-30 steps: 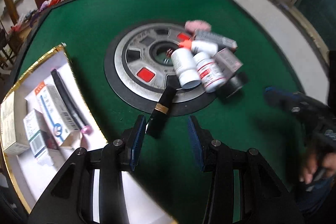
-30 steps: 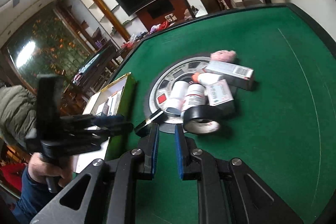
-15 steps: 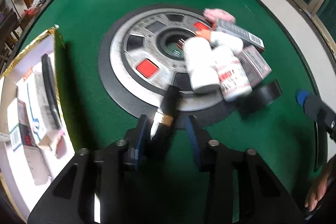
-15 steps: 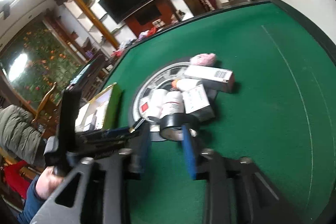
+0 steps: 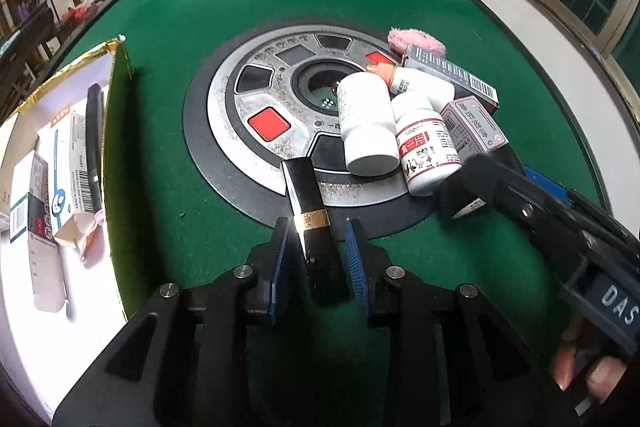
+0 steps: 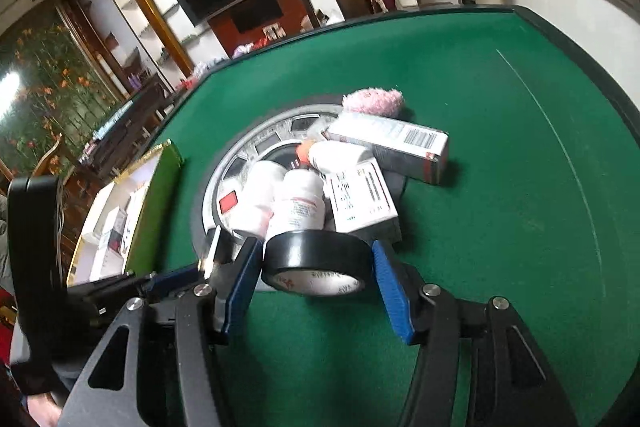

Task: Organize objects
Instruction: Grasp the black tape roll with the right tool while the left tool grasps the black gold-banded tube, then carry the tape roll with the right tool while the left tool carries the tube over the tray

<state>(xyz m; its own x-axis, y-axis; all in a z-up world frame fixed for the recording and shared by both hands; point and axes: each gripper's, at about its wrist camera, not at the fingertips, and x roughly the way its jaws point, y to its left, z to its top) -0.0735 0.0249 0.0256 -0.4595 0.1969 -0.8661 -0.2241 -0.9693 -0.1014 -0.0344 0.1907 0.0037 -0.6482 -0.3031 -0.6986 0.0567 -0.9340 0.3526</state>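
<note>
Left wrist view: I am closing my left gripper (image 5: 318, 261) around the lipstick tube (image 5: 314, 227), not yet gripped; an off-centre pinch could roll it away.

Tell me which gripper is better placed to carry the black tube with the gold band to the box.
Left. The left gripper already straddles the black tube, its jaws closing, with the box on its side. The right gripper, jaws opening, straddles the tape roll.
</note>
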